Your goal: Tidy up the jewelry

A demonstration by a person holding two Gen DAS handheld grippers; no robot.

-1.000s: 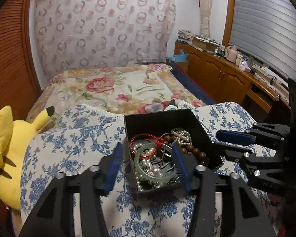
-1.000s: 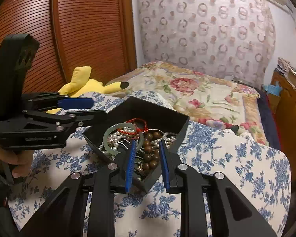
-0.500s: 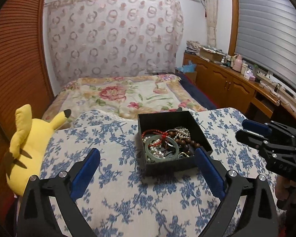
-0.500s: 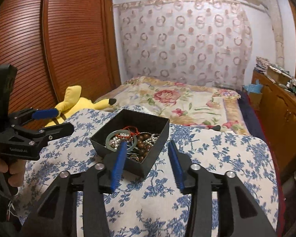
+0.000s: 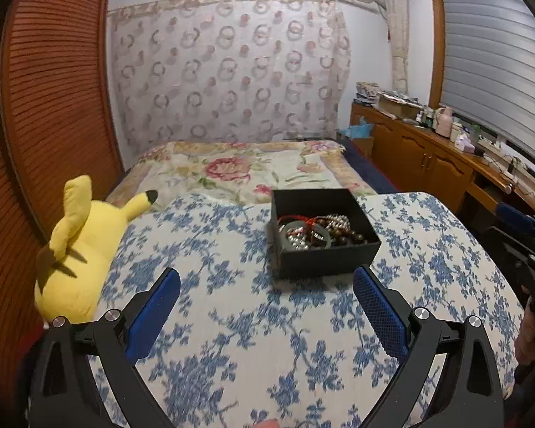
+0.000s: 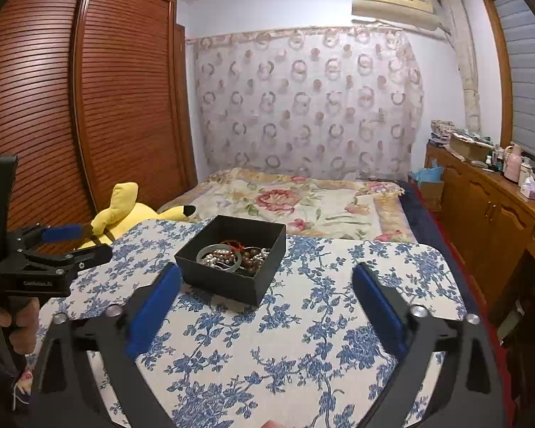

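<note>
Both grippers, left (image 5: 265, 301) and right (image 6: 265, 294), just opened, fingers empty; black box (image 6: 232, 260) at 12 o'clock looks filled; lid likely next.

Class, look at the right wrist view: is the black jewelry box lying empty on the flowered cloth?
No: the black jewelry box holds a green bangle and beaded bracelets.

Left gripper (image 5: 265, 301): drawn back from black jewelry box (image 5: 330, 255), now lower centre of frame; jaws wide, nothing between. Right gripper (image 6: 265, 294): likewise withdrawn; jaws have just been opening, empty. Box appears smaller, mid-frame.
</note>
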